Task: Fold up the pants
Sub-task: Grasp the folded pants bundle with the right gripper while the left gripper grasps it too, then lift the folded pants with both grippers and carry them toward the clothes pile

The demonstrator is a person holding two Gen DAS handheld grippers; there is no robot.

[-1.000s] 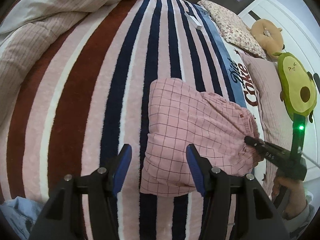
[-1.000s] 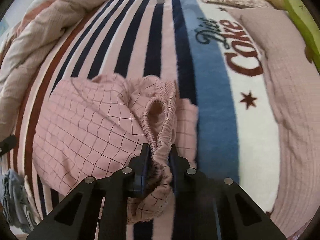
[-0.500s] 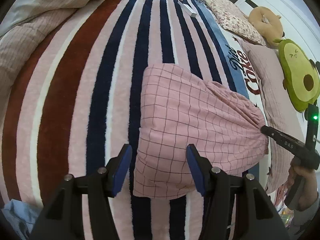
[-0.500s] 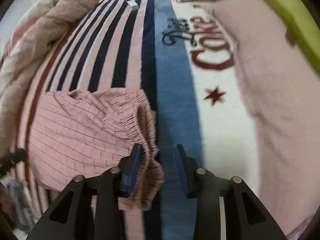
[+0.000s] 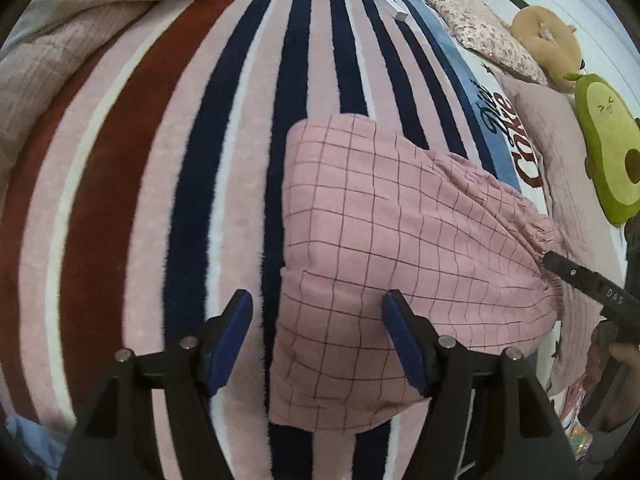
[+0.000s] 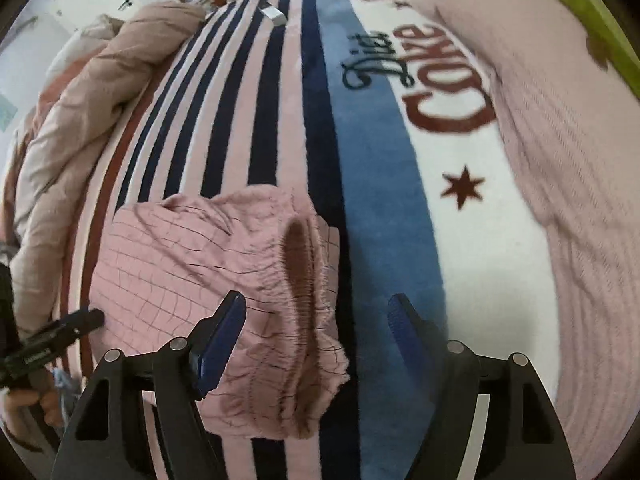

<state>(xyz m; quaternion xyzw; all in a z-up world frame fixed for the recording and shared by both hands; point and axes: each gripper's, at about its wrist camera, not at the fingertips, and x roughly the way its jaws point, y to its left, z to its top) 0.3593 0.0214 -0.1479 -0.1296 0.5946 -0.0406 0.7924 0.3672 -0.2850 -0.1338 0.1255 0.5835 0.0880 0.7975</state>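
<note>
The folded pants (image 5: 400,240) lie on the striped blanket (image 5: 160,160). My left gripper (image 5: 318,336) and right gripper (image 6: 318,336) both gape wide, holding nothing.

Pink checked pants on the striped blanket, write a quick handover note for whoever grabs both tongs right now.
Left tongs: open, empty, hovering over the near edge of the pants.
Right tongs: open, empty, by the elastic waistband, holding nothing.
The pants lie folded into a compact bundle on the striped blanket, waistband end toward the Diet Coke lettering.
Done: folds made, and neither tool grips the fabric.
Left: the waistband end looks bunched and gapes open; probably flatten it and square the edges, if a neater bundle is wanted.
</note>
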